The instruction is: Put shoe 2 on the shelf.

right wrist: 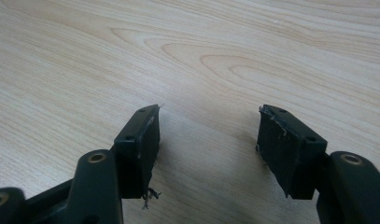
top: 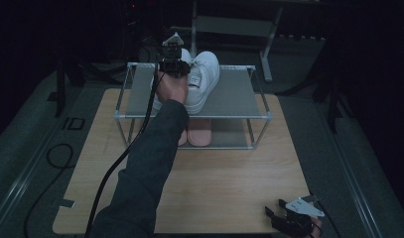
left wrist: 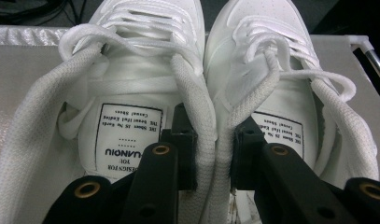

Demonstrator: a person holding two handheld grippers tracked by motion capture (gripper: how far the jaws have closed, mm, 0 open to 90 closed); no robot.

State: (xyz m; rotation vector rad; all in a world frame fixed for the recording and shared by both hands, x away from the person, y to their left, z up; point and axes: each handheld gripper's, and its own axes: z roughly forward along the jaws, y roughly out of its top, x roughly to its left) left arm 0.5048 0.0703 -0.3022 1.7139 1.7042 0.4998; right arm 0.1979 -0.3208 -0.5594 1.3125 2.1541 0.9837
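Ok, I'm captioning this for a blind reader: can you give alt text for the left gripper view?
Two black jaws of the left gripper pinch the touching inner collars of a pair of white sneakers, one jaw inside each shoe. The laced shoes stand side by side on a grey shelf, printed insole labels visible.

Dim room, grey floor (top: pixel 348 148)
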